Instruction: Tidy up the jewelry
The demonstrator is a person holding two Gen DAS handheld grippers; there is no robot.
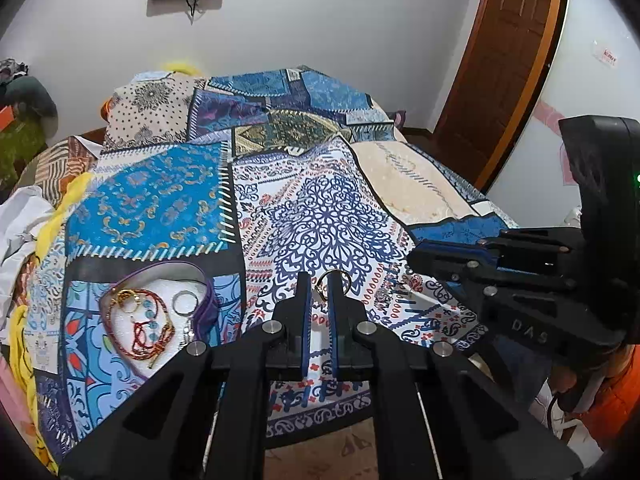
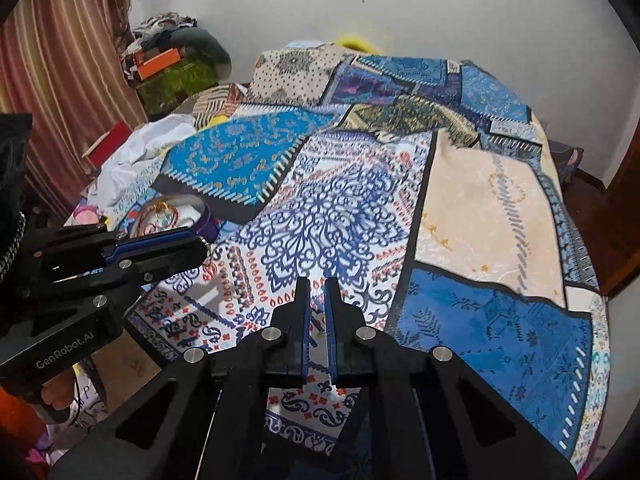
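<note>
Two black tools with blue-padded fingers hover low over a bed covered by a blue, white and beige patchwork bedspread (image 1: 340, 208). The left tool (image 1: 319, 280) has its fingers drawn close with a narrow gap, and a thin gold ring-shaped earring (image 1: 335, 280) sits at the right fingertip; whether it is pinched or merely lies just behind the tip I cannot tell. To the left of this tool, near the bed's near edge, lies a purple-rimmed heart-shaped jewelry tray with a white lining (image 1: 176, 280), holding a red braided cord bracelet (image 1: 132, 332), a gold ring (image 1: 128, 300) and a plain silver ring (image 1: 185, 302) close together. The right tool (image 2: 318, 284) is nearly clenched too, with only a slim gap and nothing visible between its pads, above the blue-and-white floral panel. In the right wrist view the tray (image 2: 208, 216) shows at the far left, partly hidden behind the left tool (image 2: 202, 246).
</note>
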